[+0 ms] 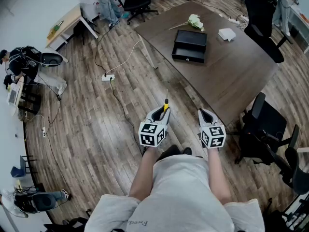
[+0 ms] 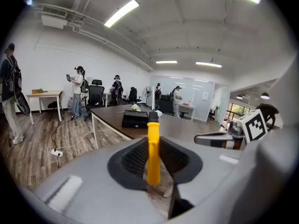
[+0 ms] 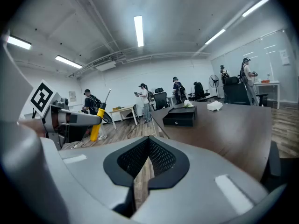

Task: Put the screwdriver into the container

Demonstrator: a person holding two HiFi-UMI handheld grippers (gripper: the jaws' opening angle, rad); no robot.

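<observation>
My left gripper has its jaws pressed tight on the yellow handle of the screwdriver. The screwdriver stands up straight, with its thin metal end pointing away from me. My right gripper has its jaws pushed together with nothing between them. Both grippers hang side by side in front of the person's body, out over the floor.

So the first part looks done: the screwdriver is picked up. The rest is not done yet. The container is a flat black box. It sits on the big dark table, well apart from the grippers. I think I have to carry the screwdriver over there. The box looks shut, with a little knob on its front like a drawer, so my empty right gripper may need to open it first. I cannot tell for sure.

A white flower and a white crumpled thing lie on the table near the box. The floor is wood, with a cable and a power strip on it. Black chairs stand by the table. Other people stand farther off in the bright white room.
</observation>
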